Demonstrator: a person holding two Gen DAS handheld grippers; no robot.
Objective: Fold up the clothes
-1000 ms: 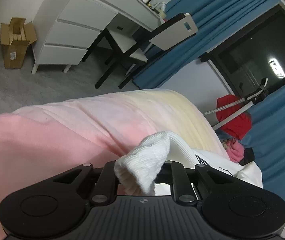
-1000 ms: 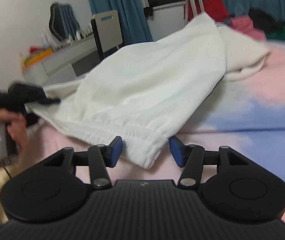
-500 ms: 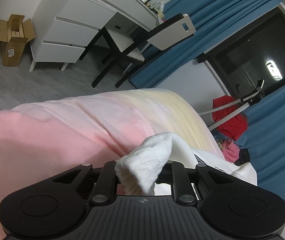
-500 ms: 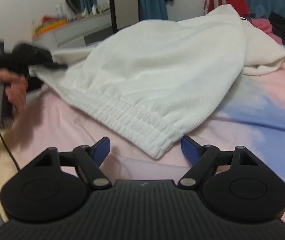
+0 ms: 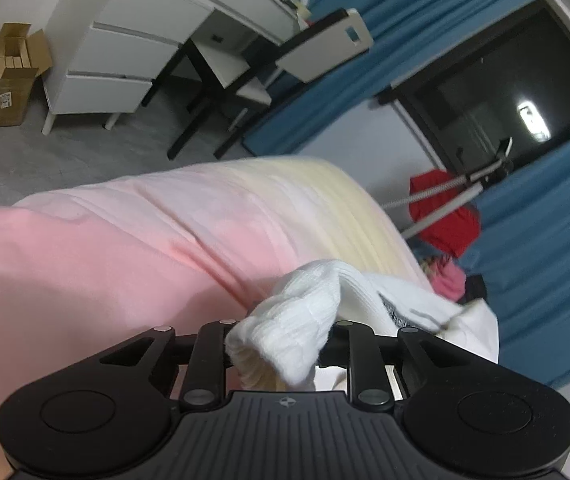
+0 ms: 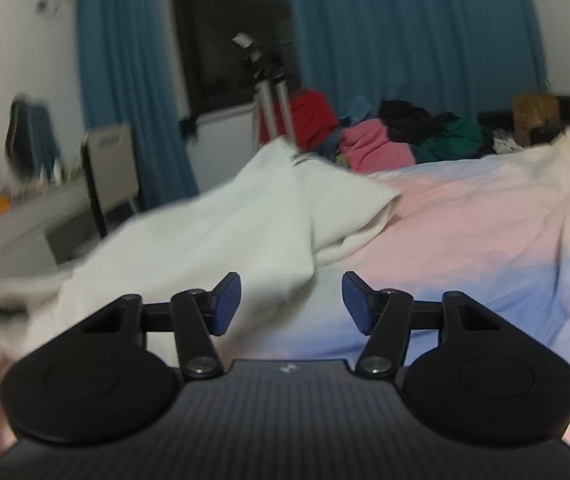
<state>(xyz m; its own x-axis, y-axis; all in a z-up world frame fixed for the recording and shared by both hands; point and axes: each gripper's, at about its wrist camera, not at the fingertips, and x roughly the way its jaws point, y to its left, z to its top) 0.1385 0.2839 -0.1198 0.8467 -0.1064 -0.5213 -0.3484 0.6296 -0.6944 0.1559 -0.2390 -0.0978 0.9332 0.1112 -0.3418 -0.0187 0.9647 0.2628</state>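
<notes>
A white ribbed garment (image 6: 221, 236) lies spread on the pink and blue bedspread (image 6: 465, 220). My left gripper (image 5: 281, 344) is shut on a bunched ribbed corner of the white garment (image 5: 297, 320), which hides its fingertips. My right gripper (image 6: 291, 300) is open and empty, with blue pads (image 6: 227, 300) apart, just above the garment's near right edge. The right wrist view is blurred.
A pile of red, pink, green and black clothes (image 6: 385, 136) sits at the far side of the bed. A white desk with drawers (image 5: 125, 52), a chair (image 5: 285, 60) and a cardboard box (image 5: 9, 72) stand beyond the bed's edge. Blue curtains (image 6: 405, 32) hang behind.
My right gripper has let the garment's elastic hem go, opened wider, and swung right and up. My left gripper still holds its corner and has shifted slightly.
</notes>
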